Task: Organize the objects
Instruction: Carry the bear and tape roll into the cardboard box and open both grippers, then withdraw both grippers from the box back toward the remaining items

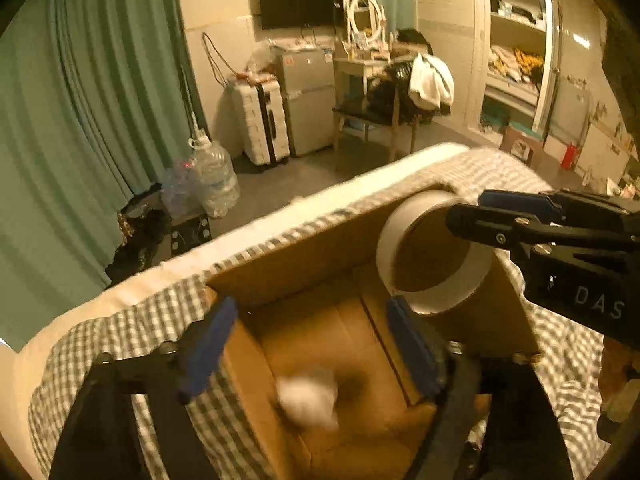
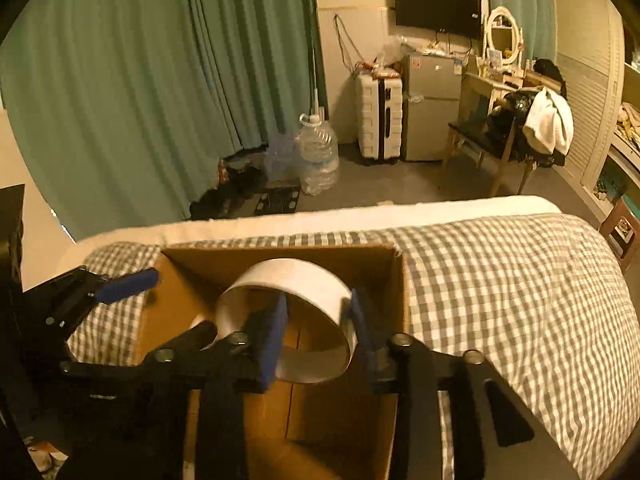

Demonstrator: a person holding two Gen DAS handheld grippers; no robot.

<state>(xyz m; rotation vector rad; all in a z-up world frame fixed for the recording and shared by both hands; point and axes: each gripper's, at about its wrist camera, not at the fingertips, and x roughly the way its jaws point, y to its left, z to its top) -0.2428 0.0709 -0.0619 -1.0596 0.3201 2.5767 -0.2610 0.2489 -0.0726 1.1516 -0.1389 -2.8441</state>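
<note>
One hand-held gripper [image 2: 316, 332] pinching tape roll [image 2: 296, 280], over box [image 2: 384, 264]

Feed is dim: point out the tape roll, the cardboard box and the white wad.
tape roll [image 2: 304, 280], right wrist view, outer white band.
cardboard box [image 1: 304, 256], left wrist view, far inner wall.
white wad [image 1: 308, 400], left wrist view, its middle.

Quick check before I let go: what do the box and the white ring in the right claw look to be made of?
Box: looks like plain corrugated cardboard, matte brown, with folded flaps and raw cut edges. Ring held in the right claw: thin-walled, smooth, white outside, probably a tape roll or a plastic or card band; I cannot tell which.
</note>
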